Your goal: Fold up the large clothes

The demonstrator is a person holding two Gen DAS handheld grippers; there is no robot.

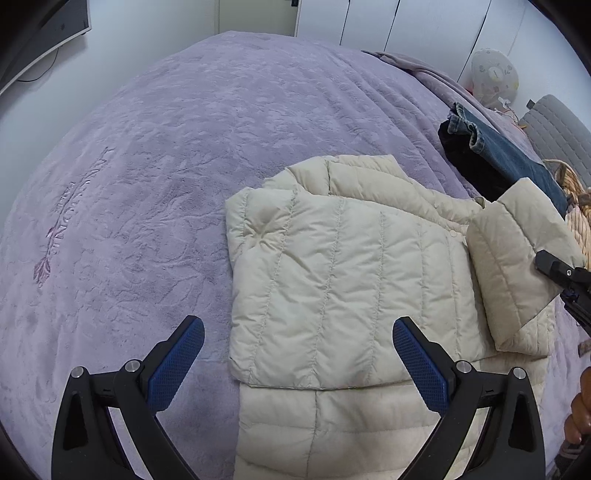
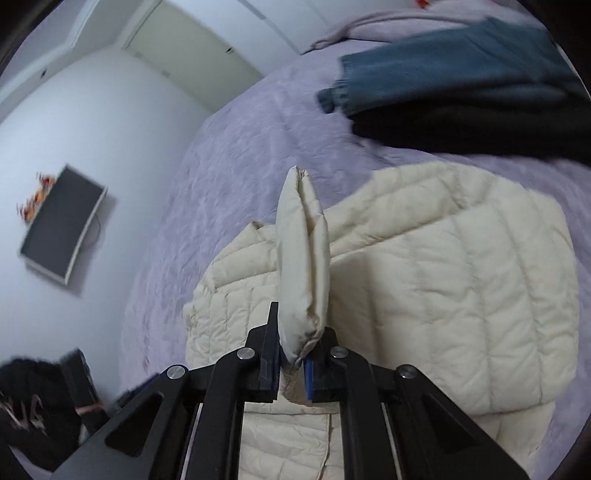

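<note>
A cream quilted puffer jacket (image 1: 332, 266) lies on the purple bedspread (image 1: 166, 166), with one side folded over its front. My left gripper (image 1: 298, 326) hangs open above the jacket's lower part, its blue pads (image 1: 421, 365) spread wide and holding nothing. At the right edge of the left wrist view, my right gripper (image 1: 546, 264) holds up the jacket's sleeve (image 1: 517, 258). In the right wrist view the right gripper (image 2: 295, 343) is shut on the sleeve (image 2: 301, 258) near its cuff, and the sleeve stands up over the jacket body (image 2: 461, 295).
Folded blue jeans (image 1: 517, 158) and a black garment (image 1: 465, 155) lie at the bed's far right, just beyond the jacket. A grey headboard (image 1: 554, 129) and white wardrobe doors (image 1: 406, 22) stand behind. A dark screen (image 2: 62, 225) hangs on the wall. A hand (image 1: 581, 406) shows at the right edge.
</note>
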